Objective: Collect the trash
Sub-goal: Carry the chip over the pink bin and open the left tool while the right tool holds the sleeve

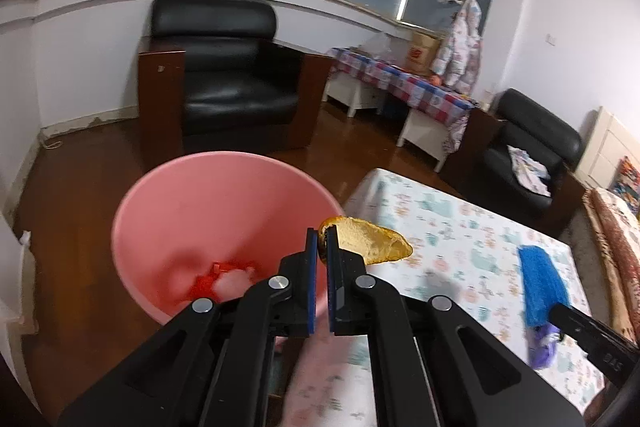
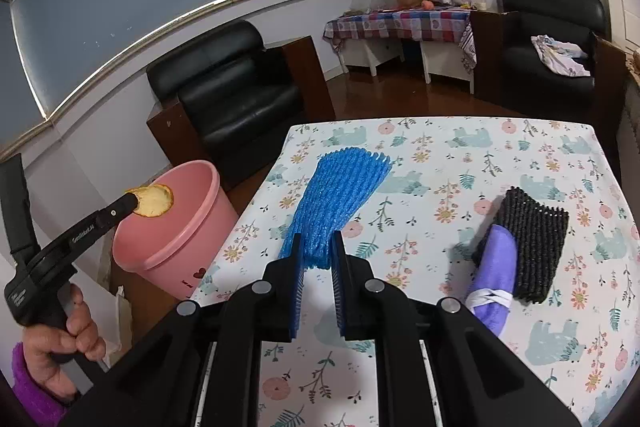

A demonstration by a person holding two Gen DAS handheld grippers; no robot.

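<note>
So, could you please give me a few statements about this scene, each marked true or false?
1. The left tool is shut on an orange peel. True.
2. The pink bin stands on the table. False: it stands on the floor beside the table.
3. The right tool grips the blue foam net. True.
4. The bin is empty. False: the left wrist view shows red and white scraps in it.
5. A black foam net lies on the table against a purple item. True.
</note>
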